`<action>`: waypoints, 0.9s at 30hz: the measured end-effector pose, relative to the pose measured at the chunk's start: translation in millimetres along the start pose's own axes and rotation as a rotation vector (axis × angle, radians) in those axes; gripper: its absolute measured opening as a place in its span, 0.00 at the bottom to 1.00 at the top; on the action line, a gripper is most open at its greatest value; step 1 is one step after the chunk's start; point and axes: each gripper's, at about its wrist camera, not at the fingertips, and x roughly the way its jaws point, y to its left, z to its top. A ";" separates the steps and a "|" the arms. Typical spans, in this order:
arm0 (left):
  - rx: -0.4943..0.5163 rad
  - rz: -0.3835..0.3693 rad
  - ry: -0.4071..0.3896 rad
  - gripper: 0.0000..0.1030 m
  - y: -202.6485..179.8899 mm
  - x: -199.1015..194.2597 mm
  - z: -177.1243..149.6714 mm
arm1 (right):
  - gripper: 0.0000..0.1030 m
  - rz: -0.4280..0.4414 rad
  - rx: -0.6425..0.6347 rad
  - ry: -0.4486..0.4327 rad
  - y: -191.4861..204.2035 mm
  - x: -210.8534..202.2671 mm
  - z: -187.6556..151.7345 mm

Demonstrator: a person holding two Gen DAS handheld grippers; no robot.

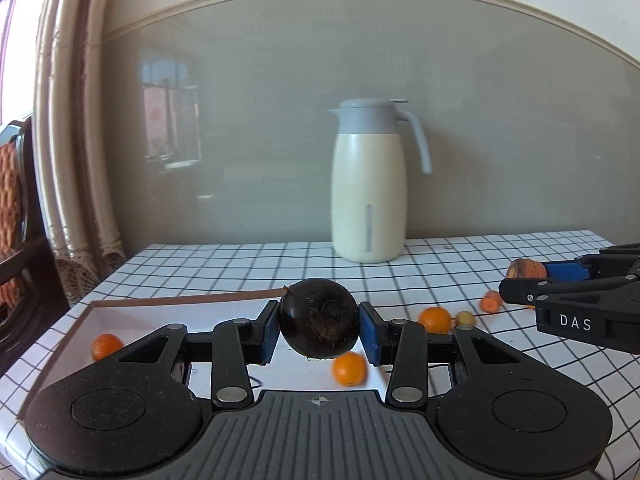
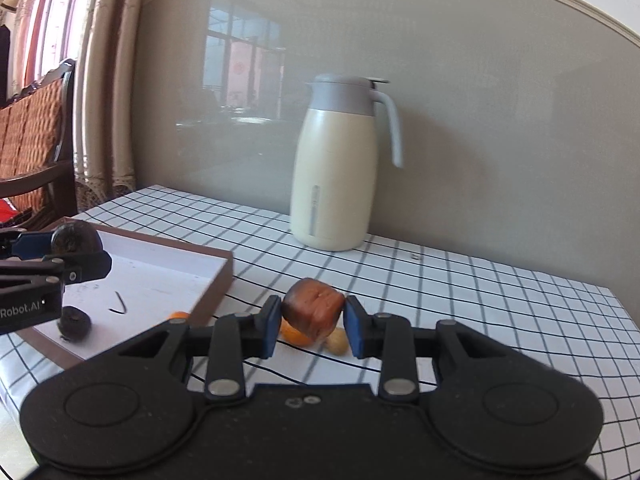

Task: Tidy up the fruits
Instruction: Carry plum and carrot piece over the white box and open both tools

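Dark round fruit (image 1: 318,318) clamped between the blue pads of the left gripper (image 1: 319,330), held up off the counter (image 1: 240,264) over the near end of the white tray (image 1: 132,316). Brownish-red chunk of fruit (image 2: 313,314) pinched the same way in the right gripper (image 2: 312,326), up in the air just past the tray's brown rim (image 2: 216,280). Both grippers clenched on their loads, no gap at the pads. Inside the tray: one orange (image 1: 106,346) near the left side, another (image 1: 350,368) just under the held dark fruit, plus a second dark fruit (image 2: 74,323) and a small black hook-shaped bit (image 2: 119,305) seen from the right wrist. Still out on the checked cloth: an orange (image 1: 435,319), a small pale round fruit (image 1: 465,318) right beside it, and a stubby orange piece (image 1: 491,302) a bit further back. Cream jug (image 1: 369,184) with a grey lid and handle standing upright at the back by the wall. Curtain (image 1: 72,120) and a wooden chair (image 2: 36,136) off to the left. Whole thing a bit motion-blurred.
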 end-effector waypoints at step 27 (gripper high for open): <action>-0.116 0.239 0.043 0.41 136.6 -8.6 -28.3 | 0.24 0.195 -0.076 -0.011 112.0 43.7 27.5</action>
